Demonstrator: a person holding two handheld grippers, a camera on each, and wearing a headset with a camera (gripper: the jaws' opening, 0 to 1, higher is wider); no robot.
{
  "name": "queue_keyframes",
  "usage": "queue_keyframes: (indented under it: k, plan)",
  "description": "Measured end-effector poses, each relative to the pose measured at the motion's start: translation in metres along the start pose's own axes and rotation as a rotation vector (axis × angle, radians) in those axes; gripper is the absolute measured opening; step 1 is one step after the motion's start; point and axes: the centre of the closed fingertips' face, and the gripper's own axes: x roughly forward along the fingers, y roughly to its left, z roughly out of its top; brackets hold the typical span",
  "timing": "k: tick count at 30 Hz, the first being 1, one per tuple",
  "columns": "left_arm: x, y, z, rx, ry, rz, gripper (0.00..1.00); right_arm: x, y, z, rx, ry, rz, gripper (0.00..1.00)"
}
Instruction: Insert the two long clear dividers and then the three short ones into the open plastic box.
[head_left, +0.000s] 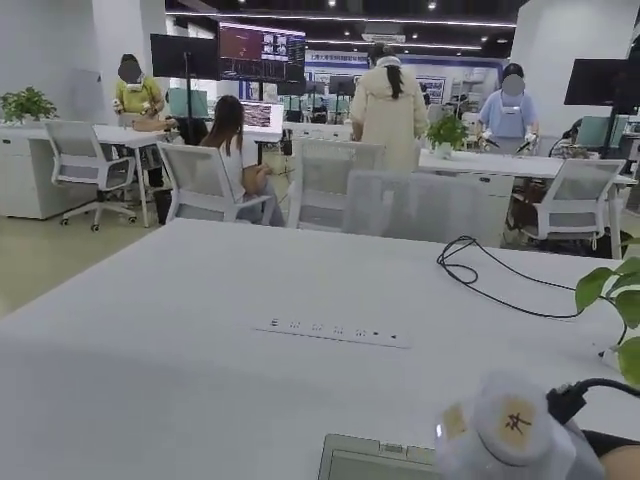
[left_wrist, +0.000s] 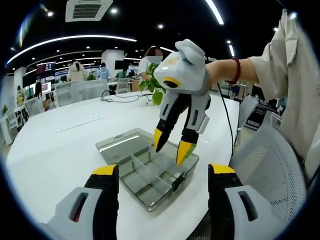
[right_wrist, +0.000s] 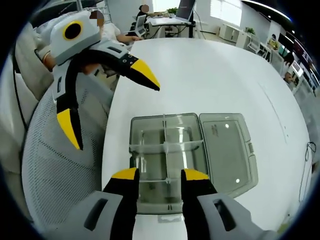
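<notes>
R claw (right_wrist: 160, 173) was spread w/ box (right_wrist: 134, 150) just below its tips, L claw (left_wrist: 162, 169) wide open; dividers (right_wrist: 170, 145) prob needed pressing down square.

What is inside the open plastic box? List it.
Clear dividers stand crossed inside the box, splitting it into compartments that look empty. The right tool covers the near end, so an exact divider count is unclear.

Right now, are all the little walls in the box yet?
Looks mostly done: clear dividers already cross inside the open plastic box. Nothing is in hand; the left gripper and right gripper are both open. Left: I can't count whether all five are in.
</notes>
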Motion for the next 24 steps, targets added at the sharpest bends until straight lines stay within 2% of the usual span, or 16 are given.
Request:
queue_keyframes:
  k: [13,24]
  plan:
    - [0.000,0.002,0.001,-0.012,-0.003,0.021,0.78,-0.029,-0.004,-0.040,0.033,0.000,-0.047,0.46]
    - [0.000,0.002,-0.002,-0.013,0.008,0.040,0.78,-0.051,-0.006,-0.078,0.073,0.020,-0.084,0.50]
